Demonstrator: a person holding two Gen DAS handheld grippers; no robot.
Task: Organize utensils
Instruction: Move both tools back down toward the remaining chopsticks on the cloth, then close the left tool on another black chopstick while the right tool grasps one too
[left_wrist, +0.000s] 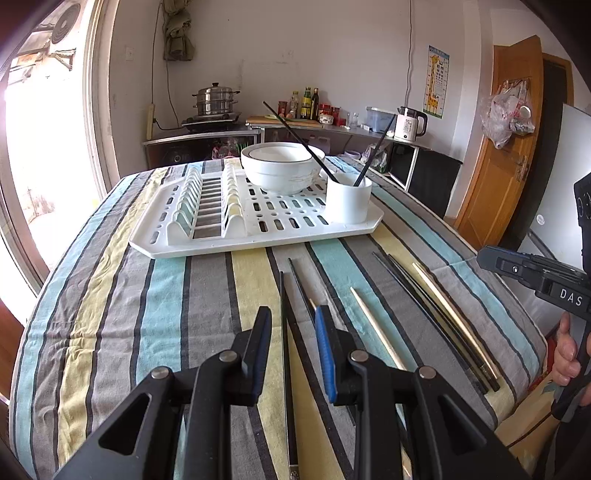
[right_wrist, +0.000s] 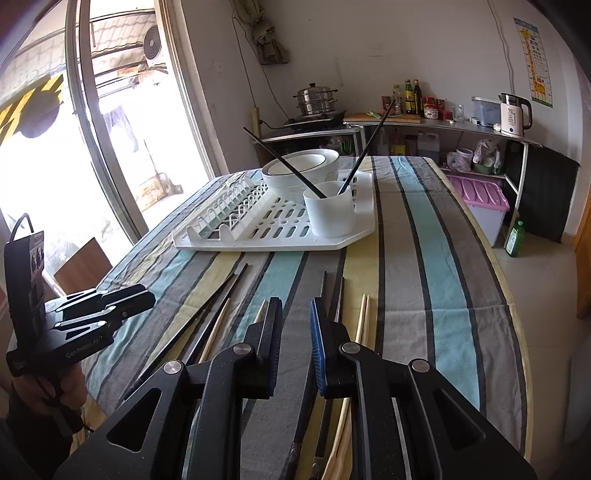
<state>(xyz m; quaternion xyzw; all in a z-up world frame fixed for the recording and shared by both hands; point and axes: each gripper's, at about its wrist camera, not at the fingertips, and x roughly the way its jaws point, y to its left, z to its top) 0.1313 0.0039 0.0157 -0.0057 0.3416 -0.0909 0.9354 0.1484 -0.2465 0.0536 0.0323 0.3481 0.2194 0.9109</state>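
Note:
Several black and pale wooden chopsticks lie loose on the striped tablecloth (left_wrist: 110, 295) near its front edge. My left gripper (left_wrist: 293, 317) hovers low over them, open. One black chopstick (left_wrist: 286, 332) lies on the cloth in line with the gap, untouched by the pads. My right gripper (right_wrist: 295, 310) is open too, with only cloth in its gap; a black pair (right_wrist: 334, 291) and a wooden pair (right_wrist: 364, 317) lie just to its right. A white cup (left_wrist: 347, 201) (right_wrist: 330, 214) on the drying rack (left_wrist: 221, 236) (right_wrist: 273, 240) holds two black chopsticks.
Stacked white bowls (left_wrist: 280, 166) (right_wrist: 303, 170) sit on the rack behind the cup. The rack's plate slots stand on its left side. Each gripper shows in the other's view, the right gripper (left_wrist: 517, 269) and the left gripper (right_wrist: 140, 302), each held by a hand. A kitchen counter lies beyond the table.

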